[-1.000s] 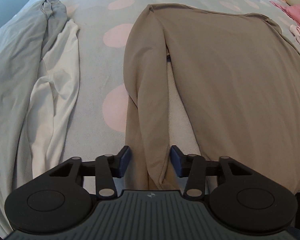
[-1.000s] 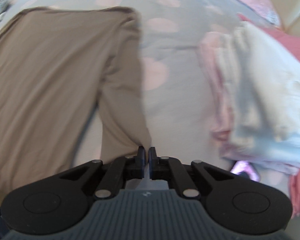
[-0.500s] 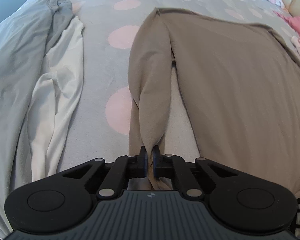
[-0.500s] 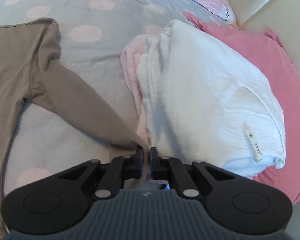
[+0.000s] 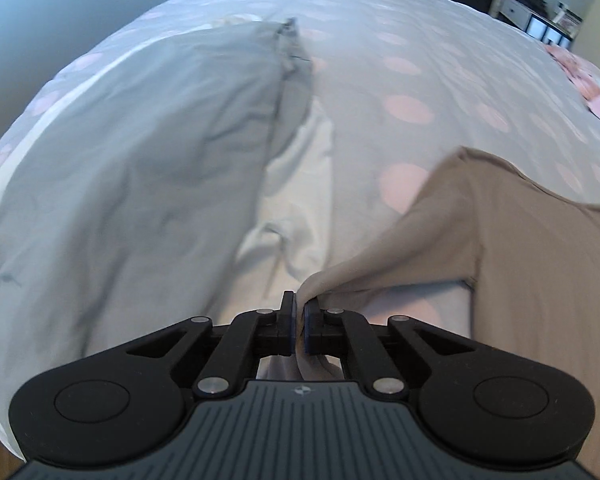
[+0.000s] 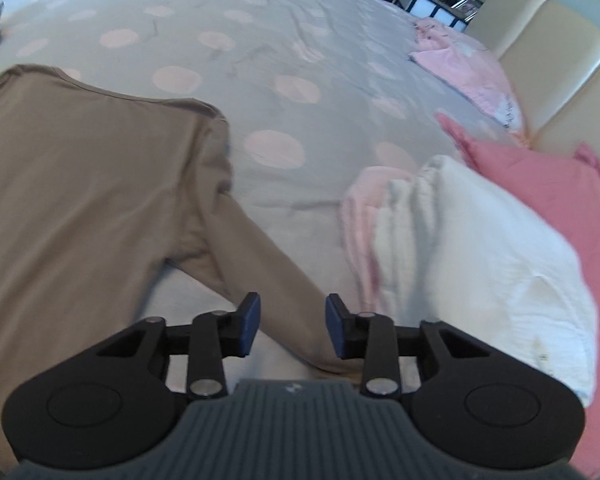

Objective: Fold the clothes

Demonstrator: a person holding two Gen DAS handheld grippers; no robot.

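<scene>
Grey bedspread with pale pink dots [image 6: 300,64] carries a tan long-sleeved knit top [image 6: 80,184], spread flat.

Left hand-held gripper [image 5: 299,320] pinches the end of one tan sleeve [image 5: 380,264], which stretches toward 2 o'clock; a grey and white duvet [image 5: 140,152] lies at 10 o'clock. Right hand-held gripper [image 6: 292,326] stands wide, jaws either side of the other sleeve [image 6: 268,276]; a white folded garment [image 6: 480,248] on pink clothes [image 6: 556,184] sits at 2 o'clock.

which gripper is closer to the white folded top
Right. The right gripper hangs open just left of the white top; the left gripper is across the brown shirt, pinching its sleeve.
</scene>
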